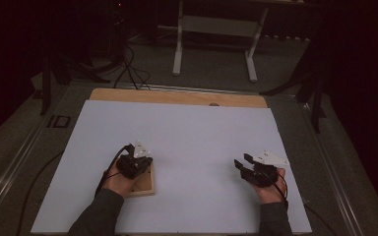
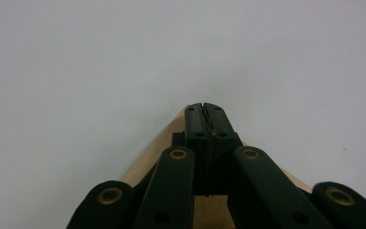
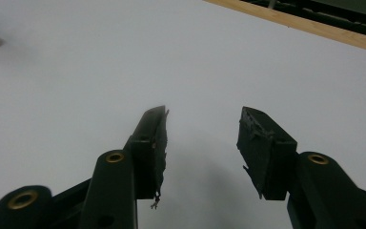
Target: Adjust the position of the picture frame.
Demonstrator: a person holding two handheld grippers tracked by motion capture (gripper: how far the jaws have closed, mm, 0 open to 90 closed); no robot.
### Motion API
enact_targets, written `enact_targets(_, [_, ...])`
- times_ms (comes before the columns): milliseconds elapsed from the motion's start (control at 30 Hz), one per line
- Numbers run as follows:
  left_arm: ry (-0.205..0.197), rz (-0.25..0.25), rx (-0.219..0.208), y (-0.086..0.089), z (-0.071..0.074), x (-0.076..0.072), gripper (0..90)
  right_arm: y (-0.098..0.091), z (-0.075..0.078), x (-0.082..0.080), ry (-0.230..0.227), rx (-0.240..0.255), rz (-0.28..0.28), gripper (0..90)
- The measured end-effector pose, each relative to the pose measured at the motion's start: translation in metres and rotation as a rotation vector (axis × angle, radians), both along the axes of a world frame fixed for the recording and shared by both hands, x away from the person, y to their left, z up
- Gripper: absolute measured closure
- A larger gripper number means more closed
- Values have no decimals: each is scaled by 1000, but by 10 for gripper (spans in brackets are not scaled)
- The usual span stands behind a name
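step: left gripper (image 1: 137, 164), jaws pressed together and pinching nothing, over the far corner of the wooden frame (image 1: 145, 186) near the white board's (image 1: 187, 128) near-left edge | right gripper (image 1: 246, 164) spread, empty | next: likely part the left jaws to grip the frame's rim

In the lower middle of the frame the left tool (image 2: 205, 125) has its jaws pressed together above a wooden frame (image 2: 147, 160) on the white desk (image 2: 100, 62).

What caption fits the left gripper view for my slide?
Shut left gripper over a corner of the wooden frame on the white board.
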State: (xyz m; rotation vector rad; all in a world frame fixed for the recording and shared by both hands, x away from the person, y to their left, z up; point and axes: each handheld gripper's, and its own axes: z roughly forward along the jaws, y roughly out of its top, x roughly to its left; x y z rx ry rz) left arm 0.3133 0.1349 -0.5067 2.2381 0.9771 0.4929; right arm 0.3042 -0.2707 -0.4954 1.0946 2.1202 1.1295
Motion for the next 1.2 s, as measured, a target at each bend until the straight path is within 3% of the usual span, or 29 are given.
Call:
enact_targets(367, [18, -20, -36, -20, 0, 13, 897, 0, 0, 0, 1, 1, 1, 521])
enact_targets(733, [21, -73, -34, -46, 0, 17, 897, -1, 0, 0, 1, 0, 2, 520])
enact_targets(933, [22, -80, -28, -43, 2, 17, 896, -2, 0, 0, 1, 5, -2, 519])
enact_targets(1200, [-8, -68, -57, -29, 14, 10, 896, -2, 0, 0, 1, 5, -2, 519])
